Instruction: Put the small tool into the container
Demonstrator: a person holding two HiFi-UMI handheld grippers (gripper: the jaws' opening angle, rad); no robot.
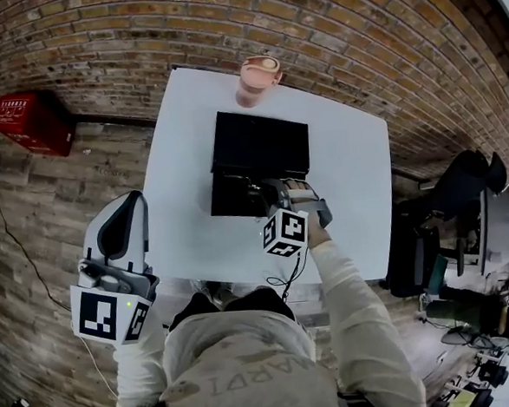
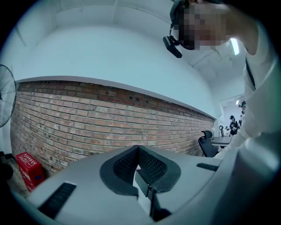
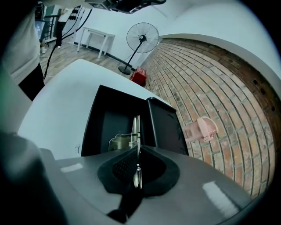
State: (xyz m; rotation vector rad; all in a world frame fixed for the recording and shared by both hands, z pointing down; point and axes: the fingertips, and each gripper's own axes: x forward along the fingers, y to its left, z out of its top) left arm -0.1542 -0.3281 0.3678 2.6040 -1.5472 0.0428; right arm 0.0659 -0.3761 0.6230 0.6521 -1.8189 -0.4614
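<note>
Surface: white table (image 1: 182,160), bare apart from two items. A black container (image 1: 259,141) sits near the middle, its lid swung open on the side toward the wall. A pink cup (image 1: 257,78) stands at the far edge, apart from the container. Room: brick wall (image 1: 329,28) runs behind the table, plank floor (image 1: 46,213) to the left, white ceiling above. A red crate (image 1: 31,122) rests on the floor against the wall, with a standing fan (image 3: 142,37) just beyond it. A dark chair (image 1: 446,202) and desks lie off to the right, well apart from the table. Right gripper (image 1: 267,191) hangs over the near part of the container. In its own view the right gripper (image 3: 137,151) has its jaws pressed together, pinching the tool (image 3: 136,127). The tool is a thin flat metal strip that sticks out ahead of the pads, over the container's (image 3: 105,118) open compartment. Cannot tell whether its tip touches the bottom. Left gripper (image 1: 131,202) is held off the table's near-left corner, over the floor. In its own view the left gripper (image 2: 138,149) points at the wall, pads meeting at the tips with nothing between them. Crate (image 2: 30,169) and chair (image 2: 206,143) show low in that view.
</note>
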